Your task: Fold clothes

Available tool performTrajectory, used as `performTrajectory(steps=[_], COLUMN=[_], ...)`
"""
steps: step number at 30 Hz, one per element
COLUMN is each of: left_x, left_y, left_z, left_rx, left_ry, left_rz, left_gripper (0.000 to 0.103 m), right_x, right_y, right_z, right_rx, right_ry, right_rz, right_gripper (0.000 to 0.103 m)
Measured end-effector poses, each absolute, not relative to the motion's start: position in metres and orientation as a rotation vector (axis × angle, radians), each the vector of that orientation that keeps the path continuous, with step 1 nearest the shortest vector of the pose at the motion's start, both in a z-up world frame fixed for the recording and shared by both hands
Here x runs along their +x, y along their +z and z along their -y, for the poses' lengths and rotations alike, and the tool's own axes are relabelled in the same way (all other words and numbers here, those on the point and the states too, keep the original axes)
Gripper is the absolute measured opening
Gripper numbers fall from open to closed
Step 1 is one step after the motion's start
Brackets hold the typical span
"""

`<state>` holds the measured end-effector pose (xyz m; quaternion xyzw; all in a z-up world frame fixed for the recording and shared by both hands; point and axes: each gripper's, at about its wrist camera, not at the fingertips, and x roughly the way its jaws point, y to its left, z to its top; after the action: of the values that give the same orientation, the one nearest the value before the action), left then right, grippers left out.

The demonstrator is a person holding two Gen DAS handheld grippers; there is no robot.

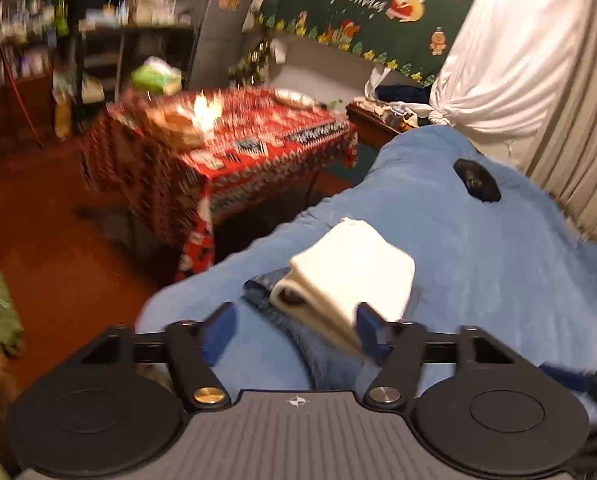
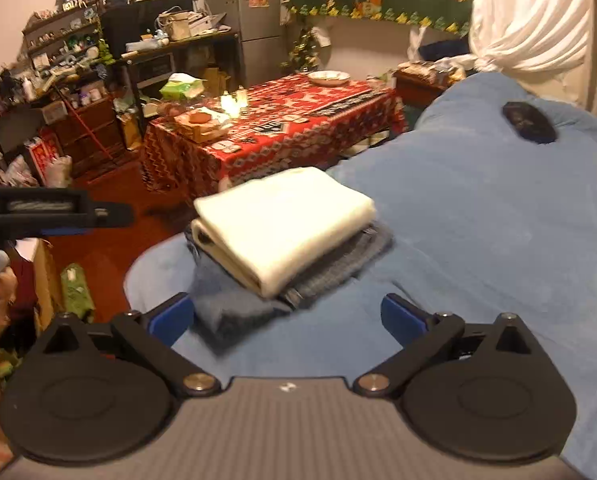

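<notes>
While both tongs gape empty near the cream fold, square it atop the jeans before pressing flat.

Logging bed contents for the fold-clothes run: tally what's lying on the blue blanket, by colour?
Cream, folded garment: 1
Blue denim, folded garment under the cream one: 1
Black, small object near the far end, too blurred to identify: 1
Total: 3
</notes>
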<state>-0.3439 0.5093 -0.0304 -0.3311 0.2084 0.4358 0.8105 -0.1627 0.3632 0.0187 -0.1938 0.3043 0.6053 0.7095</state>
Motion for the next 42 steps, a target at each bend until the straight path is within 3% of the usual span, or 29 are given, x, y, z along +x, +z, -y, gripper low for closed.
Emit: performTrajectory(steps=[4,6,8,9,10,12,22,23,24,27,33,42], left_x=[-0.330,-0.323,-0.317,-0.317,-0.316,-0.319,-0.339,-0.340,-0.342,-0.348,-0.361,-0.369], left_y=[-0.058,-0.073,-0.087,-0.093,-0.099,-0.109,-0.117,-0.115,-0.113,-0.109,-0.098,-0.093], left_z=[-0.573,-0.596,-0.612,-0.617,-0.621,-0.626,-0.613,-0.612,-0.611,-0.607,-0.599,-0.601], left_rx=[-0.883,-0.953,-1.010,-1.040,-1.071,-1.139,-1.215,-1.212,-1.210,-1.187,-1.170,-1.187], left_ry=[0.859,0.853,0.858,0.854,0.846,0.806,0.796,0.795,0.795,0.818,0.801,0.799], left_rz=[-0.408,-0.400,-0.397,-0.397,-0.397,-0.376,-0.292,-0.294,-0.293,-0.296,-0.256,-0.246], left_gripper=[0.045,0.044,0.040,0.034,0.029,0.010,0.010,0.009,0.005,0.005,0.005,0.005], right_x=[-0.150,-0.145,-0.140,-0.139,-0.138,-0.137,-0.139,-0.139,-0.139,-0.137,-0.147,-0.164], right_y=[0.012,0.007,0.001,0.000,-0.002,-0.007,-0.033,-0.037,-0.041,-0.054,-0.059,-0.077], right_z=[-0.412,-0.433,-0.452,-0.459,-0.466,-0.478,-0.509,-0.511,-0.512,-0.518,-0.529,-0.574], right_rx=[-0.400,-0.396,-0.399,-0.402,-0.406,-0.407,-0.423,-0.423,-0.418,-0.397,-0.335,-0.318], right_ry=[1.344,1.351,1.355,1.350,1.343,1.332,1.343,1.344,1.352,1.391,1.462,1.581], right_rz=[-0.736,-0.769,-0.797,-0.801,-0.803,-0.808,-0.840,-0.848,-0.865,-0.915,-0.876,-1.015], right_gripper=[0.073,0.050,0.033,0.029,0.028,0.025,0.025,0.021,0.009,0.002,0.002,0.002])
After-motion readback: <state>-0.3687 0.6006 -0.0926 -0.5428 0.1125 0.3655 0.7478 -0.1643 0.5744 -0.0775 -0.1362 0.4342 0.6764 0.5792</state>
